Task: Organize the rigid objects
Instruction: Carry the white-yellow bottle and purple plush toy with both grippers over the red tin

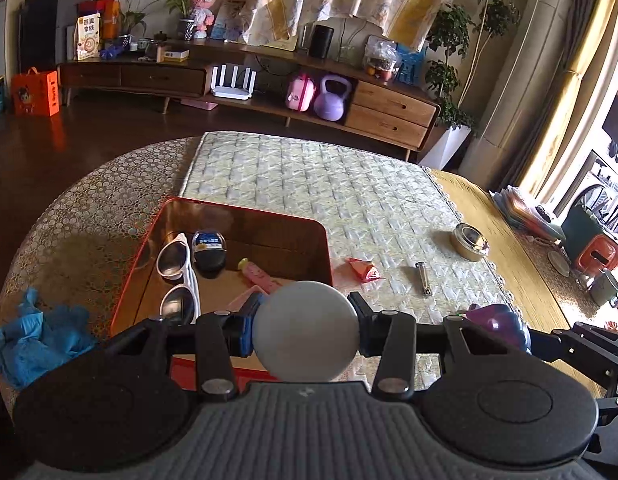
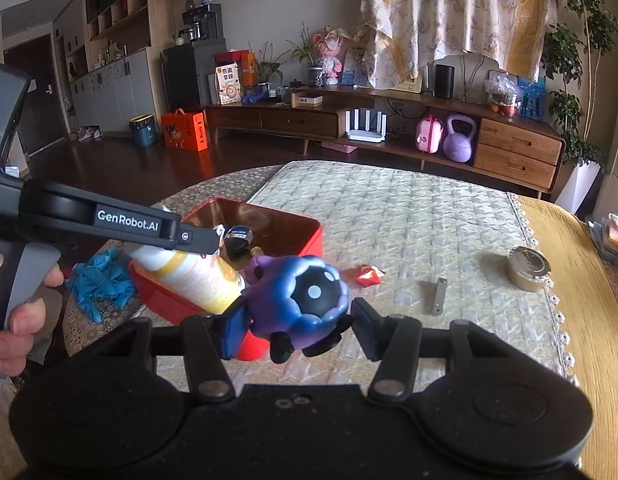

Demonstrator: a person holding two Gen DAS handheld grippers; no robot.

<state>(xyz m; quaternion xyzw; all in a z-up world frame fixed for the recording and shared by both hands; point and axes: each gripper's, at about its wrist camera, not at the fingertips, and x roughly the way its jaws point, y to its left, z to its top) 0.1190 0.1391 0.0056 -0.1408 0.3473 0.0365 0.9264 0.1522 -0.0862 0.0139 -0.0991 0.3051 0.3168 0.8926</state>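
While both grippers carry a load above the table, the red tray (image 1: 321, 240) lies ahead and slightly left of them, on the patterned cloth (image 1: 89, 216), and is the judged destination. At the far left, blue gloves (image 1: 33, 332) lie crumpled beside the tray. Inside the tray rest white sunglasses (image 1: 177, 268), a dark case (image 1: 209, 252) and a pink pen-like item (image 1: 261, 278). The left gripper (image 1: 305, 332) is clamped on a white bottle (image 1: 305, 330), whose long axis runs roughly toward the tray, its end facing the camera. This gripper is the nearer one: the bottle already overlaps the tray's near edge. The right gripper (image 2: 301, 320) is clamped on a purple toy figure (image 2: 305, 300) and sits just right of the tray. Further right, on the quilted mat (image 1: 349, 184), a pink wrapped item (image 1: 365, 270), nail clippers (image 1: 423, 278) and a round tin (image 1: 471, 242) lie outside the tray.
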